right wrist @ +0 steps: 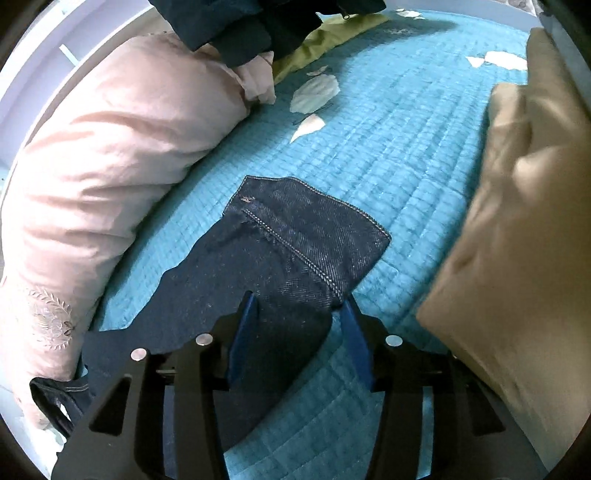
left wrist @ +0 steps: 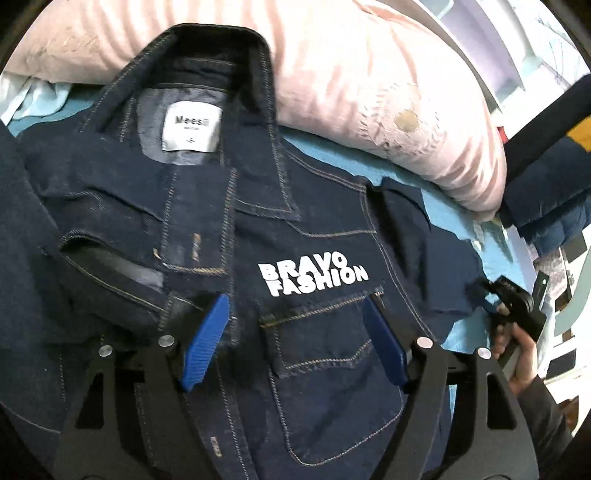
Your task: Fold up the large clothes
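Note:
A dark denim jacket [left wrist: 280, 229] lies front up on the teal bedspread [left wrist: 439, 206], collar and white label at the top, "BRAVO FASHION" printed on the chest. My left gripper [left wrist: 295, 314] is open, its blue fingers hovering above the chest pocket. One sleeve [right wrist: 295, 243] stretches out over the bedspread [right wrist: 406, 147] in the right wrist view. My right gripper [right wrist: 299, 306] is open with its fingers on either side of the sleeve near the cuff. The right gripper also shows at the jacket's right edge in the left wrist view [left wrist: 484, 291].
A pink pillow [left wrist: 369, 74] lies behind the collar and left of the sleeve [right wrist: 110, 155]. A tan cushion [right wrist: 517, 221] is at the right. Dark and olive clothes [right wrist: 258, 26] and white scraps [right wrist: 314, 92] lie at the far end.

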Available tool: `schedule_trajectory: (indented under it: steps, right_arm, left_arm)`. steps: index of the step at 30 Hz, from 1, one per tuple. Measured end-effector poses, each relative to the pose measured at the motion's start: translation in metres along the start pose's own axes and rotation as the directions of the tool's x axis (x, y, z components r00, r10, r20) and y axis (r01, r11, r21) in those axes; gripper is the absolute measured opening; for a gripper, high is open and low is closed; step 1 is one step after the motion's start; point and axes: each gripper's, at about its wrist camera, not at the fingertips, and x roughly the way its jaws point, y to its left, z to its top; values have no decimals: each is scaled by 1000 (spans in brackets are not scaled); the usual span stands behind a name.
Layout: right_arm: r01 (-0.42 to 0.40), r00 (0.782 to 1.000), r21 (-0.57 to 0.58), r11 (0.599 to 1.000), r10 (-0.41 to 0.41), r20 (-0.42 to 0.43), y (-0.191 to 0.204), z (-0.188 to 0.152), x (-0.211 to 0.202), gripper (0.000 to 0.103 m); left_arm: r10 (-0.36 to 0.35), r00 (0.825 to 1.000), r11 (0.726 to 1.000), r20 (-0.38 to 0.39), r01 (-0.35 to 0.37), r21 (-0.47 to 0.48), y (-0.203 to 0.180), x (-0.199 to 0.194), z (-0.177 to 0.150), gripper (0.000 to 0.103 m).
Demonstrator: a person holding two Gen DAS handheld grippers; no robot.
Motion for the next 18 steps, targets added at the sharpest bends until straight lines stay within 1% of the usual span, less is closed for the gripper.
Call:
schedule_trajectory:
  steps: [1,3,4,6,8,10,11,12,14,15,16,17,18]
  right_arm:
    - [-1,1000,-9,1000,1,7,-1,0,-1,24]
    - [-54,998,-14,998,54,11,-4,-1,-9,7]
    - [-80,996,-25,997,80,24,-2,-2,-15,5]
    - [-117,992,-43,992,119,50,3,0,-27,5]
    - [-160,984,-51,986,163,78,12,0,-43,5]
    - [-203,969,-109,973,216,119,32,0,-68,5]
    - [-217,963,-132,967,235,133,40,-1,-78,5]
    - [-238,952,-166,957,264,154,53,-2,-92,5]
    - [-289,929,-215,933,327,170,75,-6,-119,5]
    - [-316,916,-246,917,362,175,88,-9,-132,5]
    - [-344,902,-276,898,397,167,102,-11,-143,5]
    - [-365,892,-299,881,424,159,113,-13,-150,5]
    - [-392,877,-338,856,459,144,131,-20,-161,5]
  left_arm:
    - [-13,1000,1000,3,13,-2,-1,0,-1,75]
    - [-48,999,999,5,48,-24,-1,1,-4,75]
    - [-74,997,997,11,74,-30,-2,1,-5,75]
    - [-75,997,997,11,76,-26,-6,2,-7,75]
    - [-99,995,995,19,99,-19,-10,2,-8,75]
    - [-109,994,994,18,109,-10,-18,3,-7,75]
    - [-101,995,995,-1,101,-6,-22,8,-7,75]
    - [-86,996,996,-21,86,-6,-24,13,-6,75]
    - [-86,995,996,-57,86,-15,-30,27,-5,75]
    - [-62,994,998,-86,62,0,-35,36,-6,75]
    - [-6,991,999,-131,10,33,-40,48,-8,75]
    - [26,988,998,-152,-17,61,-43,56,-9,75]
    - [52,987,994,-149,-36,107,-48,58,-10,76]
